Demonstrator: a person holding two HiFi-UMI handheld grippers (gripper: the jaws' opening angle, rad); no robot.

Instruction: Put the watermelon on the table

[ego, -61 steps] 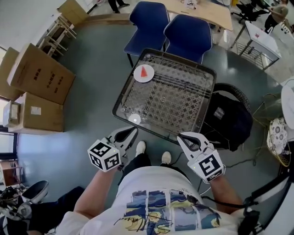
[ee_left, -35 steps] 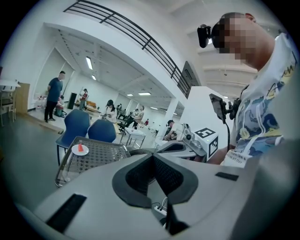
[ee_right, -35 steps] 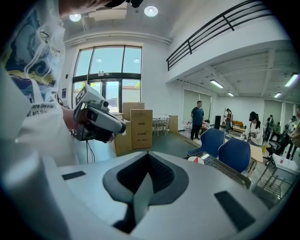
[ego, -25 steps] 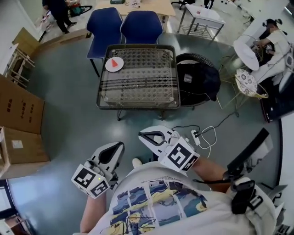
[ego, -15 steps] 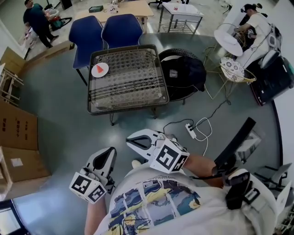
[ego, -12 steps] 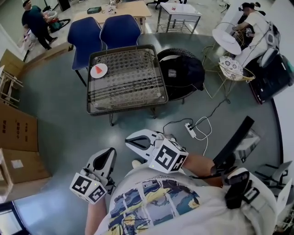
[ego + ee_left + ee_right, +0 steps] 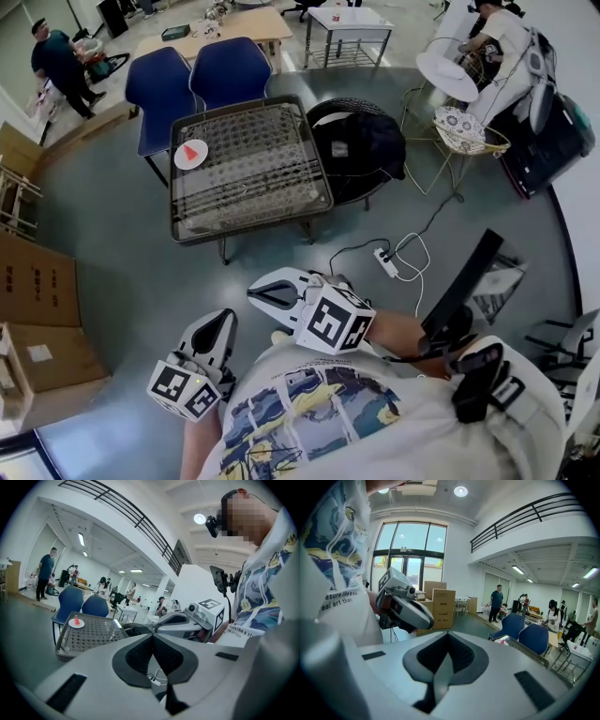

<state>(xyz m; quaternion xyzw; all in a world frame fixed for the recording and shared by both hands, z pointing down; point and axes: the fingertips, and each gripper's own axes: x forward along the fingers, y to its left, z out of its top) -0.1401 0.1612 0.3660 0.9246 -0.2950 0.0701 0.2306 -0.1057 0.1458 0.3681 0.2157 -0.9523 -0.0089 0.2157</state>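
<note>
On the desk (image 7: 246, 214), well away from the person, a watermelon wedge (image 7: 191, 150) stands on a white plate (image 7: 178, 158).
The left gripper (image 7: 222, 323) and right gripper (image 7: 267, 292) are closed and empty; the wedge looks light, stiff and slick, so pinch its sides low.

Bright, even ceiling light; tall windows glare; strong fisheye warp; edges vignetted.
</note>
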